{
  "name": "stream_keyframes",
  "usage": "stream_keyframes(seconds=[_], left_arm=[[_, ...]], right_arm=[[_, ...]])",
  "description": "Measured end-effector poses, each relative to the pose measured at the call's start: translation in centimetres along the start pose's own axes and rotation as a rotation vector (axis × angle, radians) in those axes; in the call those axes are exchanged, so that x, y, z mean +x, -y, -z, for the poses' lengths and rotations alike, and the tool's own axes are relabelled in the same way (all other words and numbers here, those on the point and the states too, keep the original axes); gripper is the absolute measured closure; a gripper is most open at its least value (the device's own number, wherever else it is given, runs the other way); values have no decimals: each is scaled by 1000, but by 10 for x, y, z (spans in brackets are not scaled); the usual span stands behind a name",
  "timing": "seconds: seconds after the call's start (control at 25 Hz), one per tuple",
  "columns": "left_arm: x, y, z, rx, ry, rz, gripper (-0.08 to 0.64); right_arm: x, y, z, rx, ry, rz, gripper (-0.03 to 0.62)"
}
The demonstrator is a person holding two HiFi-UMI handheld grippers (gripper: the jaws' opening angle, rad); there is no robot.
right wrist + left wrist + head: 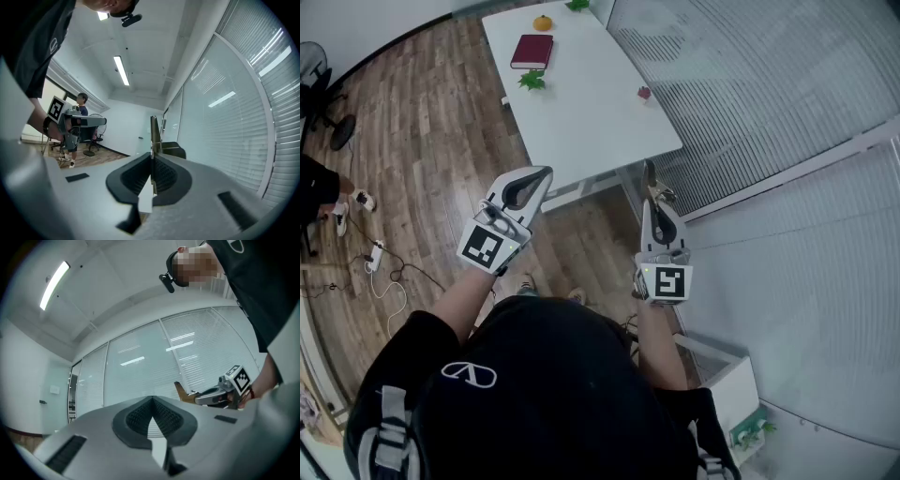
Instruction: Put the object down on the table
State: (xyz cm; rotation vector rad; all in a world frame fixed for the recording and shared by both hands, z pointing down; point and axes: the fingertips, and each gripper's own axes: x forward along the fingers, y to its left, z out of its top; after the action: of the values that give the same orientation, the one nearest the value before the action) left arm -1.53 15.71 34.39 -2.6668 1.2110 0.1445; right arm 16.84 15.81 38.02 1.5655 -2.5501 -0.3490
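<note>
Right gripper (653, 206), clamped on a thin brown piece (650, 178) pointing far; white table (581, 112) lies far-left. Left gripper (542, 176) is closed and empty.

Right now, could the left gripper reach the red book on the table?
Probably not. The left gripper hovers short of the table, while the red book lies toward its far end. Nothing blocks the way, but a step forward seems needed.

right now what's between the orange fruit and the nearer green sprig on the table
A dark red book, flat on the table between orange fruit and green sprig; head view shows it.
</note>
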Motion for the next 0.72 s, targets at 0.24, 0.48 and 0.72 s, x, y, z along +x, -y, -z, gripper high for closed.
stream_keyframes(seconds=[0.24, 0.48, 0.72], left_arm=[[-2, 3, 0, 1, -4, 3, 555], [-1, 10, 0, -10, -6, 5, 555], [4, 13, -5, -5, 16, -17, 555]], right_arm=[[-1, 0, 0, 3, -1, 3, 588], [-6, 0, -1, 58, 20, -28, 586], [-9, 9, -6, 103, 42, -54, 586]])
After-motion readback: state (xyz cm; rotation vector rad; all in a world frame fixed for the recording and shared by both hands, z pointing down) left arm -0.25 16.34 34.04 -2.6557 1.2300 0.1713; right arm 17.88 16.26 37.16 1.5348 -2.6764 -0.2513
